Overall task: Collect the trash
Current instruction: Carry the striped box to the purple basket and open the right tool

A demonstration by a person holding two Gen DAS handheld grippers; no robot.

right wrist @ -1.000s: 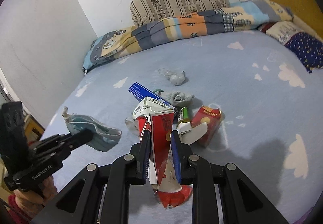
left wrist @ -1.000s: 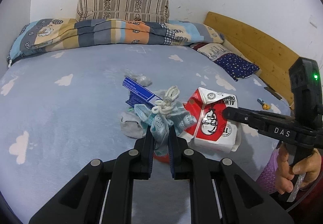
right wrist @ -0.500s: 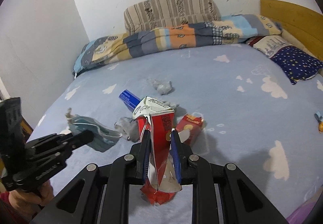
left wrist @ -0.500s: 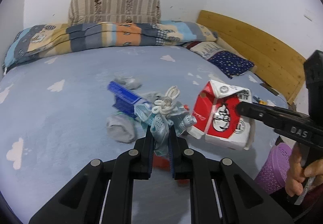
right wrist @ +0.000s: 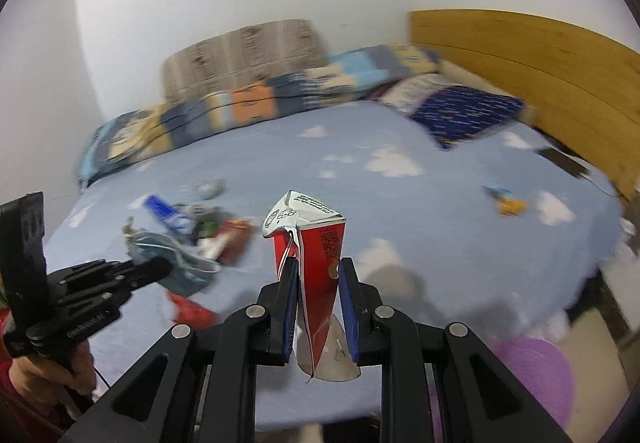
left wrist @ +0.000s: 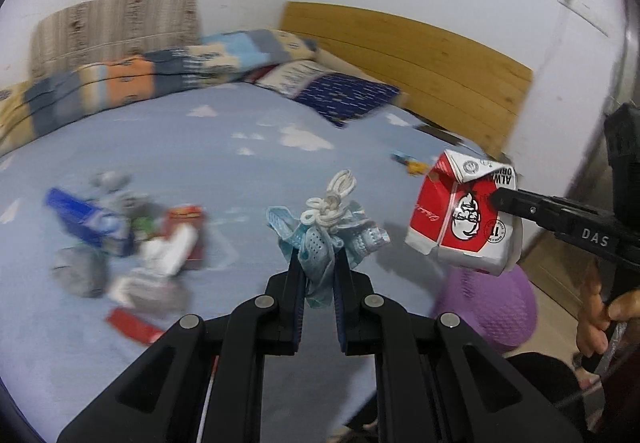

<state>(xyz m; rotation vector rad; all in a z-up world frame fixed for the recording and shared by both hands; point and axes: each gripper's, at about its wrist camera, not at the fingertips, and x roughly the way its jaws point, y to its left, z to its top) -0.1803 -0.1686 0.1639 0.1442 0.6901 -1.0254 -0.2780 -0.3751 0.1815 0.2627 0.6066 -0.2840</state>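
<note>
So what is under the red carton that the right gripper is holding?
In the left wrist view, the purple basket on the floor beside the bed sits below the red carton held by the right gripper. The carton covers the basket's opening, so its contents cannot be seen.

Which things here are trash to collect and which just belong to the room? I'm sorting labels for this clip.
Job:
- face mask in left gripper
- red carton in right gripper
- litter pile on the bed
- purple bin

Lying about:
- folded quilt
- navy pillow
- wooden headboard
</note>
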